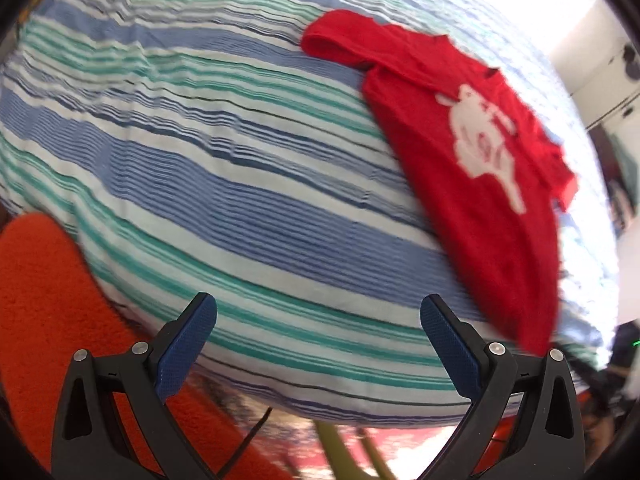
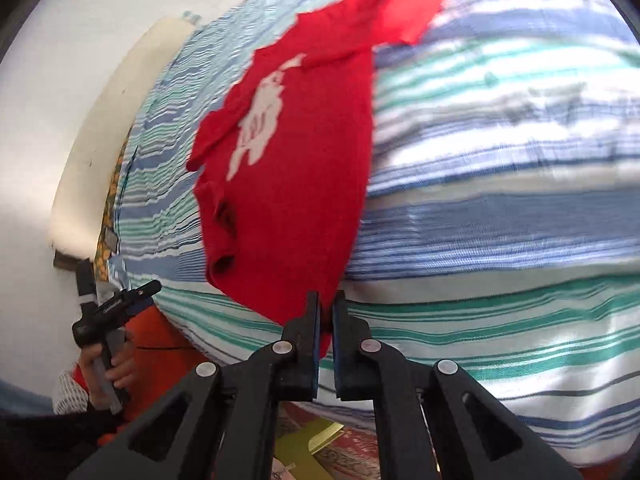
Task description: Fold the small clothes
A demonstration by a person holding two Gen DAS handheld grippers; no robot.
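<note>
Left wrist view: left gripper (image 1: 319, 314) has its jaws spread wide, nothing between the blue pads (image 1: 188, 350). It hangs over the near edge of the striped bedsheet (image 1: 208, 168). Red t-shirt (image 1: 476, 184) lies flat on the sheet up and to the right, white print (image 1: 484, 136) facing up, one sleeve (image 1: 340, 42) stretched toward the far left. Shirt's lower hem runs behind the right finger (image 1: 460, 352) of this gripper, so its end is cut off there. Motion blur smears the hem and the print; print shape not readable. Orange fabric (image 1: 44, 300) fills the lower left, what it belongs to I cannot tell. Right side of the frame is blown out white.

Right wrist view: right gripper (image 2: 326, 308) is closed on the bottom edge of the t-shirt (image 2: 296, 168). A sliver of red shows between the fingers, the exact pinch point is hidden by them. Shirt runs away from the tips across the sheet (image 2: 500, 208), far sleeve (image 2: 408, 4) near the top. Dark folds at the shirt's left edge (image 2: 224, 236), hard to make out. Left gripper (image 2: 132, 298) is visible at the far left, held in a hand (image 2: 114, 364), well apart from the shirt; small and partly cut off. Floor items under the bed edge are too blurred to identify.
</note>
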